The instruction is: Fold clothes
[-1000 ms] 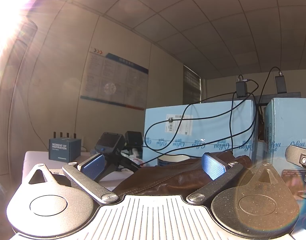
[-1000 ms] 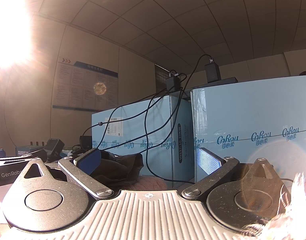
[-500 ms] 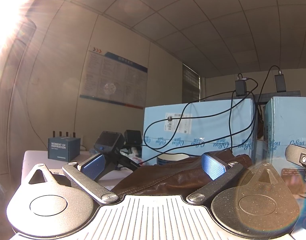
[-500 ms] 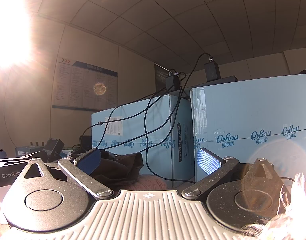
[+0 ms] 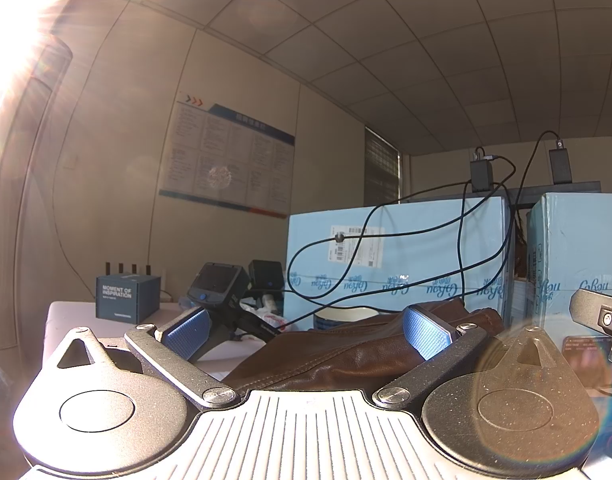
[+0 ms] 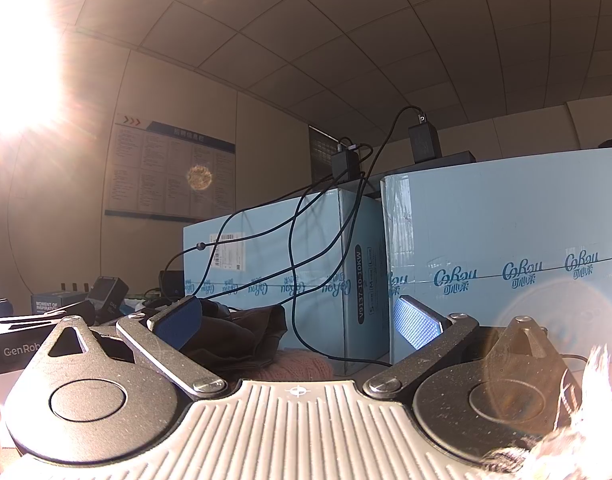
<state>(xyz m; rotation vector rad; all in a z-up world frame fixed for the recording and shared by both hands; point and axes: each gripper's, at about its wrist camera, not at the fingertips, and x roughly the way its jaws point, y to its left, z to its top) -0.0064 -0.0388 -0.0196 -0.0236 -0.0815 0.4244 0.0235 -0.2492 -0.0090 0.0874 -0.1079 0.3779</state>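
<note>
My left gripper is spread wide and holds nothing; a brown leather jacket lies between its fingers on the bench. My right gripper is also spread, above dark clothes and a pink knit. Behind them stand closed light-blue boxes; I cannot tell what is inside. Black cables hang over them.

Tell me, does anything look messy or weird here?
Yes. Black cables dangle in loose loops down the front of the blue boxes from chargers on top. A brown leather garment lies crumpled, not yet folded.
</note>
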